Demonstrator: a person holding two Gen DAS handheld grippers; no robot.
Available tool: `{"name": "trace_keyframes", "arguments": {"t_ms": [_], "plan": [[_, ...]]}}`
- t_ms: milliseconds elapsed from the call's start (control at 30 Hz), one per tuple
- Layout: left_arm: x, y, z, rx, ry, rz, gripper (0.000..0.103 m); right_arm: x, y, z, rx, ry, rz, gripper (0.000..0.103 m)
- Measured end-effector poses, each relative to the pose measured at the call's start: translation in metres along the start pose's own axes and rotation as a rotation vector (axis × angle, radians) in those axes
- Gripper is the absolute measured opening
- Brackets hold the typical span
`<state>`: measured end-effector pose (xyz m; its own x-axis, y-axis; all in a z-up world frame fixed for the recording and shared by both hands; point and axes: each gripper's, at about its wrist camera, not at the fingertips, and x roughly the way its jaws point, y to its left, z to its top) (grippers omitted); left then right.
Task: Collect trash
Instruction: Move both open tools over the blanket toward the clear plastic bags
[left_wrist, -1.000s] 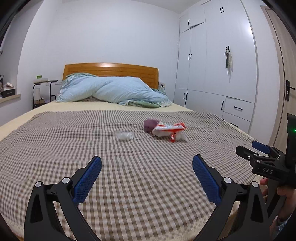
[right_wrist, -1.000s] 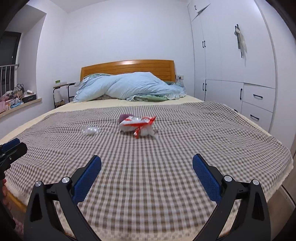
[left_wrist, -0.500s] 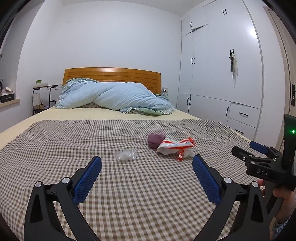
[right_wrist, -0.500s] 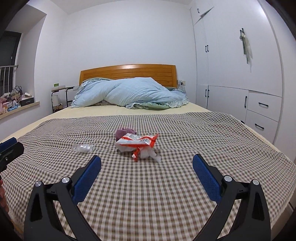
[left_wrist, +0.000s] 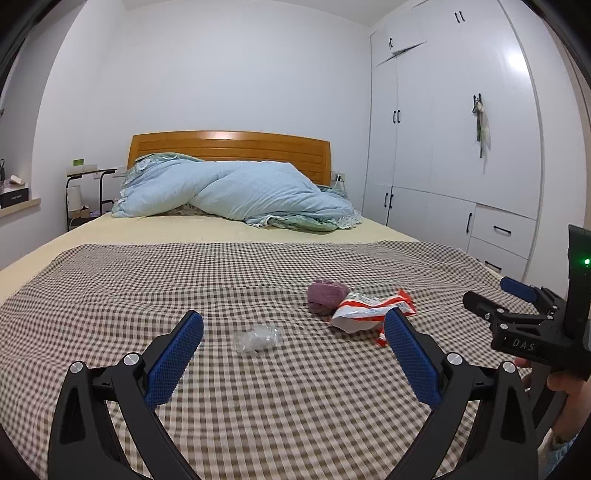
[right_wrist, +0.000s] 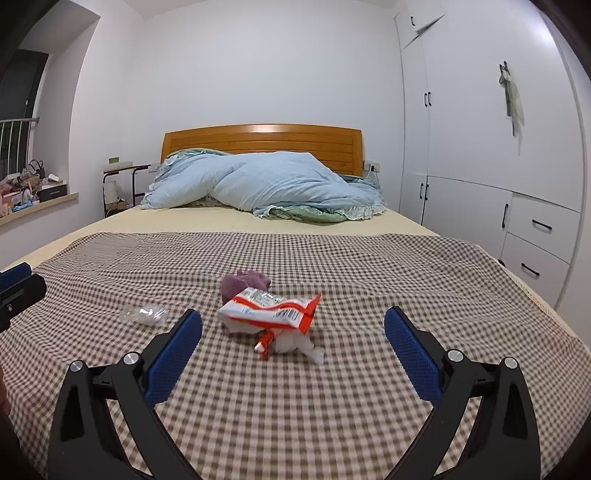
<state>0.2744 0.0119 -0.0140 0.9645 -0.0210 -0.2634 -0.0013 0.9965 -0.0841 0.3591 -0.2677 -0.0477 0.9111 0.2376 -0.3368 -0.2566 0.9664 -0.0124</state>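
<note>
Trash lies on a checked bedspread (left_wrist: 258, 406). A crumpled clear plastic piece (left_wrist: 256, 336) (right_wrist: 147, 314) sits just beyond my left gripper (left_wrist: 293, 332), which is open and empty. A red and white snack wrapper (right_wrist: 271, 306) (left_wrist: 369, 310) lies with white tissue (right_wrist: 299, 345) under it, just ahead of my right gripper (right_wrist: 293, 332), also open and empty. Behind the wrapper rests a purple wad (right_wrist: 243, 282) (left_wrist: 327, 291). The right gripper (left_wrist: 513, 299) also shows at the right edge of the left wrist view, held by a hand (left_wrist: 569, 384).
A light blue duvet (right_wrist: 266, 188) is heaped at the wooden headboard (right_wrist: 262, 142). White wardrobes and drawers (right_wrist: 480, 166) line the right wall. A small side table (right_wrist: 125, 184) and a cluttered window sill (right_wrist: 29, 192) stand at the left. The bed's foot edge lies under the grippers.
Both grippers have moved forward and lower over the bed, so the trash now lies close in front of their open fingers. Nothing was touched.
</note>
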Motion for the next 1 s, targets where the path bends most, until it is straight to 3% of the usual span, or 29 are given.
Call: {"name": "trace_keyframes", "arguments": {"t_ms": [433, 700, 1000], "plan": [[0.053, 0.001, 0.015, 0.058, 0.048, 0.056, 0.095, 0.047, -0.012, 0.014, 0.024, 0.016, 0.018, 0.095], [0.082, 0.001, 0.023, 0.095, 0.072, 0.087, 0.095, 0.084, -0.017, 0.007, 0.024, 0.079, -0.004, 0.095], [0.135, 0.003, 0.029, 0.074, 0.167, 0.135, 0.095, 0.119, -0.042, -0.001, 0.16, 0.114, -0.046, 0.095]]}}
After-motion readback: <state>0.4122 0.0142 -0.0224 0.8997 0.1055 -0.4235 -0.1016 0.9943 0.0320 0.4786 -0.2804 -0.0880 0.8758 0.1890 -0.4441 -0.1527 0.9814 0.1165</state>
